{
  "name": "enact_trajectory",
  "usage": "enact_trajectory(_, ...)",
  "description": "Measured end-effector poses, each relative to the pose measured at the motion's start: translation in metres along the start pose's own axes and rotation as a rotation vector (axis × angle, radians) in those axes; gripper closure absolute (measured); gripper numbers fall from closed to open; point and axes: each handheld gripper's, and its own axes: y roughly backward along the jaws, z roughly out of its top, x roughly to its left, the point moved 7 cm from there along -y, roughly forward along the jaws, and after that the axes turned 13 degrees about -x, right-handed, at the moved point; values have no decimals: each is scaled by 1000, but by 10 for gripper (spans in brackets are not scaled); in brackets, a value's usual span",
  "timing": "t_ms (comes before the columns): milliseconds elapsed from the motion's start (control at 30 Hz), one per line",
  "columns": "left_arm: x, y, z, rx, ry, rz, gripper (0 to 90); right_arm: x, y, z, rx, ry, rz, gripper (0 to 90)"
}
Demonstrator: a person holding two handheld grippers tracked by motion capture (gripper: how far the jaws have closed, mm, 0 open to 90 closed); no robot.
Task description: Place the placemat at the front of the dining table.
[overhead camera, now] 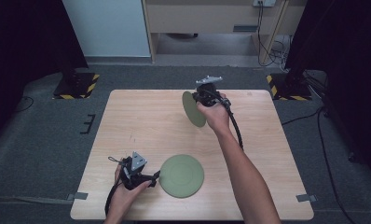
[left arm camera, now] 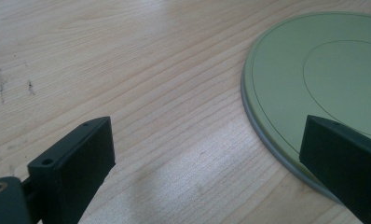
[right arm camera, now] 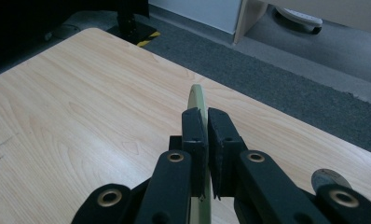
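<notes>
Right gripper (right arm camera: pixel 206 140) hiding held plate's (right arm camera: pixel 197 95) face, flat plate (left arm camera: pixel 323 79) cropped

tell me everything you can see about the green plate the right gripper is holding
The held plate is a round, flat, pale olive-green disc with a matte, plastic-like look. It stands on edge, lifted above the far middle of the wooden table, its face turned toward the table's left side. The right gripper is shut on its rim; in the right gripper view the thin edge rises between the two black fingers, which press both faces. It seems to touch nothing else and is apart from the matching plate lying flat near the front.
</notes>
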Motion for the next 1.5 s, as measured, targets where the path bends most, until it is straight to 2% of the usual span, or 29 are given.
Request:
enact_trajectory(367, 2, 1, 0, -1, 0, 2, 23, 4, -8, 11, -19, -9, -5, 864)
enact_trajectory(667, 1, 1, 0, -2, -5, 0, 24, 7, -12, 6, -8, -16, -5, 864)
enact_trajectory(933, 1, 0, 0, 0, -6, 0, 24, -1, -15, -1, -5, -42, -18, 864)
enact_trajectory(1500, -2, -2, 1, 4, -12, -2, 24, -30, 2, -14, 5, -69, -73, 863)
